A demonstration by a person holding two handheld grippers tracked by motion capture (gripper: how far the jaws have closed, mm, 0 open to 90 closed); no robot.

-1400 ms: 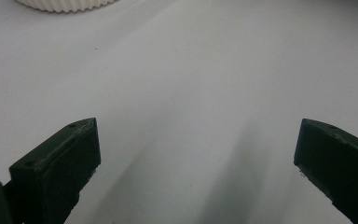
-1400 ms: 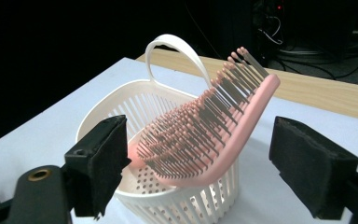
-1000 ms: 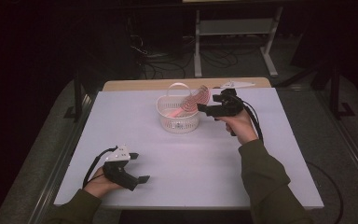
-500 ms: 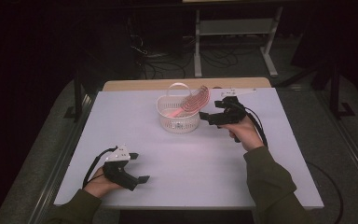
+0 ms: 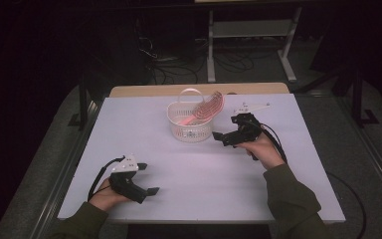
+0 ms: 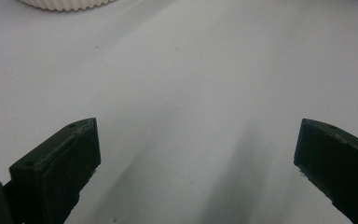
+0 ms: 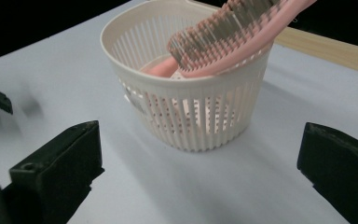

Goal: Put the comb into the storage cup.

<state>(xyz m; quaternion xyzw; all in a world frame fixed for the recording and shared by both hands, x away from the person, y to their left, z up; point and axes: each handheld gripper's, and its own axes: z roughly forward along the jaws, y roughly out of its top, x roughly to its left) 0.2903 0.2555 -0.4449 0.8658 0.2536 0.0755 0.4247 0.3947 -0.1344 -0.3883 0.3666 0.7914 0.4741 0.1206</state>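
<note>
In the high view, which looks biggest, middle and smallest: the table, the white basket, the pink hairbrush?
1. Table, by far the biggest.
2. White basket.
3. Pink hairbrush, smallest, though its handle end sits hidden inside the basket, so these two are close.

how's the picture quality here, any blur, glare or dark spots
High view: table evenly lit, surroundings nearly black. Left gripper view: soft shadows on the tabletop, near fingers slightly soft. Right gripper view: basket and pink brush fairly sharp, a smeared dark shape at the left edge; no harsh glare.
</note>
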